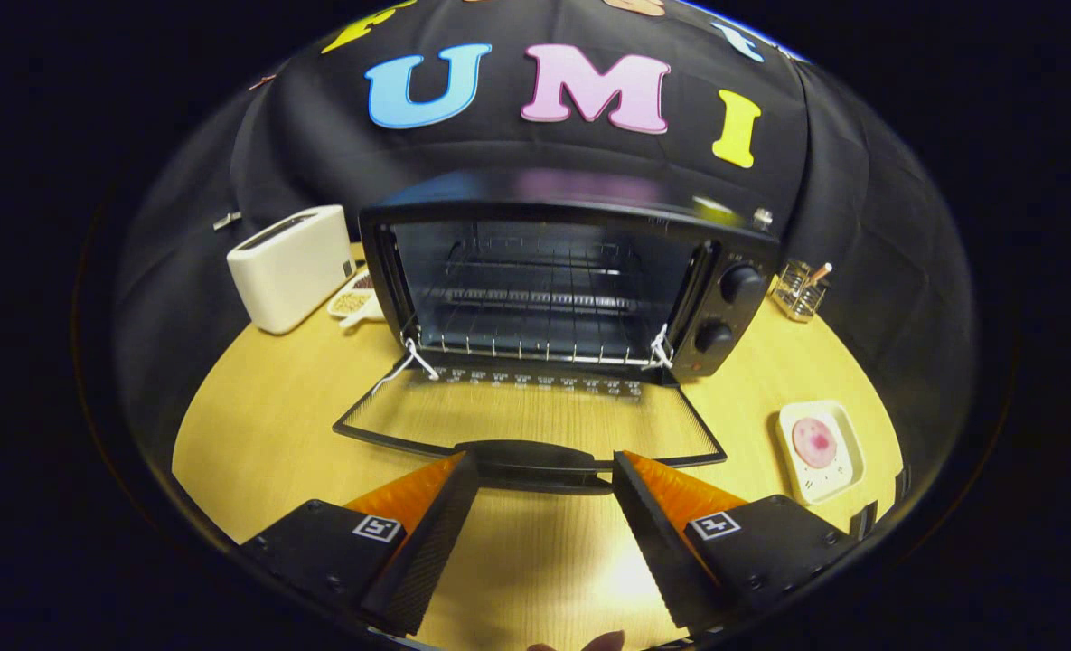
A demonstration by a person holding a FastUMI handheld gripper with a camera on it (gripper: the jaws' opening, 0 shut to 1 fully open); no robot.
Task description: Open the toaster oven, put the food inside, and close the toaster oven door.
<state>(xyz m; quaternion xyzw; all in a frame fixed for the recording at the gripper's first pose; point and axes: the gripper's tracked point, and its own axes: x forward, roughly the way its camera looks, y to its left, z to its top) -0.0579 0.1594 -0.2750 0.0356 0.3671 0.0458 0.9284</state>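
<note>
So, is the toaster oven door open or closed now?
Open. The door lies folded down flat on the table, the rack inside is bare, and the open gripper stands just before the door handle.

I count one toaster oven (pixel 553 280), its one glass door (pixel 535 425) folded flat with a single handle (pixel 535 457) and two knobs (pixel 739 283) on its right panel. Inside I see one wire rack (pixel 535 348). Left of it stands one white toaster (pixel 289 267) and one small dish (pixel 354 300). On the right I make out one square plate (pixel 822 450) carrying one pink round of food (pixel 813 440), plus one glass holder (pixel 799 291). One gripper (pixel 544 493), two fingers held apart, nothing between them.
</note>
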